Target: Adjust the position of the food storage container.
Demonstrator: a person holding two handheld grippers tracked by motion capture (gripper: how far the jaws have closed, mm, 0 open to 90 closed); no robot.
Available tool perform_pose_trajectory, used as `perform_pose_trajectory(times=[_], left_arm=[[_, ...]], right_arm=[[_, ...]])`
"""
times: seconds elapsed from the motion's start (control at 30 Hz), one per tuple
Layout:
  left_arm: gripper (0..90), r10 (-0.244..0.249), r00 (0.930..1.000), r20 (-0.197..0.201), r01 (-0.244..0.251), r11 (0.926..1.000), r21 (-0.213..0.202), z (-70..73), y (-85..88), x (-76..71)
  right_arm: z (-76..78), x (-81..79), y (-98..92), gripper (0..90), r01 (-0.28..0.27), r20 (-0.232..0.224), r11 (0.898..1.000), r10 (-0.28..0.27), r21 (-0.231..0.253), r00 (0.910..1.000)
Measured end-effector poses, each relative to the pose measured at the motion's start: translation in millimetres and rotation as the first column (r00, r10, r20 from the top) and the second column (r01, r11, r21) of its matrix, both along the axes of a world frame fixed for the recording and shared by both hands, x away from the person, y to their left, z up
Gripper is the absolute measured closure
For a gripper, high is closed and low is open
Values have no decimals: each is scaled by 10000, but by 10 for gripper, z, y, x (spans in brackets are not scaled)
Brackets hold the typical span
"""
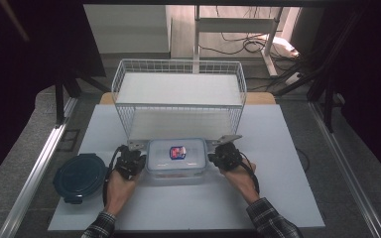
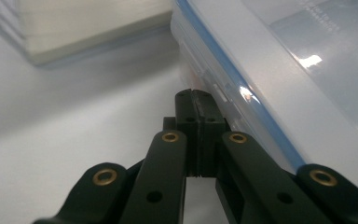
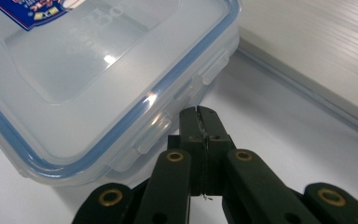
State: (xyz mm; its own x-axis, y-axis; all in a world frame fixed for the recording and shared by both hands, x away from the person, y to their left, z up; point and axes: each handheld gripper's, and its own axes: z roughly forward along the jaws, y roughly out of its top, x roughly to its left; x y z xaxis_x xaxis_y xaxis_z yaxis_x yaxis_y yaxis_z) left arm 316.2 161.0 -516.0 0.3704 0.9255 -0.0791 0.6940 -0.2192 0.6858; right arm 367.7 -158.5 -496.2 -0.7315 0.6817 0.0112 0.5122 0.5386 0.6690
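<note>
A clear plastic food box [image 1: 177, 157] with a blue-sealed lid and a red and blue sticker lies on the white table, just in front of the wire basket [image 1: 178, 67]. My left gripper [image 1: 135, 159] is at the box's left end, my right gripper [image 1: 218, 156] at its right end. In the left gripper view the jaws are pressed together with nothing between them, their tips [image 2: 196, 95] beside the lid's side clasp [image 2: 213, 84]. The right gripper [image 3: 199, 112] is likewise shut and empty, tips close to the box's clasp [image 3: 205, 72]. Whether either touches the box I cannot tell.
A round dark blue lidded container [image 1: 79, 177] sits at the table's left front. The white wire basket on a pale board stands directly behind the box. Metal rails [image 1: 34, 171] run along both table sides. Bare table lies in front of the box.
</note>
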Motion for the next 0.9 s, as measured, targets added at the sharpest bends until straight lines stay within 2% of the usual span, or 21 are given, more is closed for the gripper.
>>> perform_pose_trajectory(times=[0.33,0.43,0.63,0.8,0.83,0.87,0.9], left_arm=[[900,-628,9976,-307,620,9977,-282,24,-50,-295],[900,-775,9964,-340,768,9968,-220,32,-84,-379],[900,-1183,9924,-351,1168,9923,-414,29,-160,-508],[900,-1338,9904,-339,1321,9900,-493,27,-147,-523],[900,-1508,9885,-138,1496,9867,-628,25,-93,-530],[897,-1414,9899,-15,1412,9886,-526,31,-78,-546],[816,-1396,9902,97,1398,9895,-352,40,-60,-561]], right_arm=[[23,-336,-139,899,-156,-95,9998,154,-157,9998],[25,-428,-171,899,-179,-35,9996,179,-199,9998],[27,-658,-286,899,-37,117,9996,41,-274,9999],[27,-705,-315,898,11,89,9997,-8,-261,10000],[31,-704,-319,897,20,20,9997,-20,-232,10000],[37,-708,-325,895,37,46,9998,-36,-212,10000],[47,-716,-334,881,30,118,9998,-28,-200,9999]])
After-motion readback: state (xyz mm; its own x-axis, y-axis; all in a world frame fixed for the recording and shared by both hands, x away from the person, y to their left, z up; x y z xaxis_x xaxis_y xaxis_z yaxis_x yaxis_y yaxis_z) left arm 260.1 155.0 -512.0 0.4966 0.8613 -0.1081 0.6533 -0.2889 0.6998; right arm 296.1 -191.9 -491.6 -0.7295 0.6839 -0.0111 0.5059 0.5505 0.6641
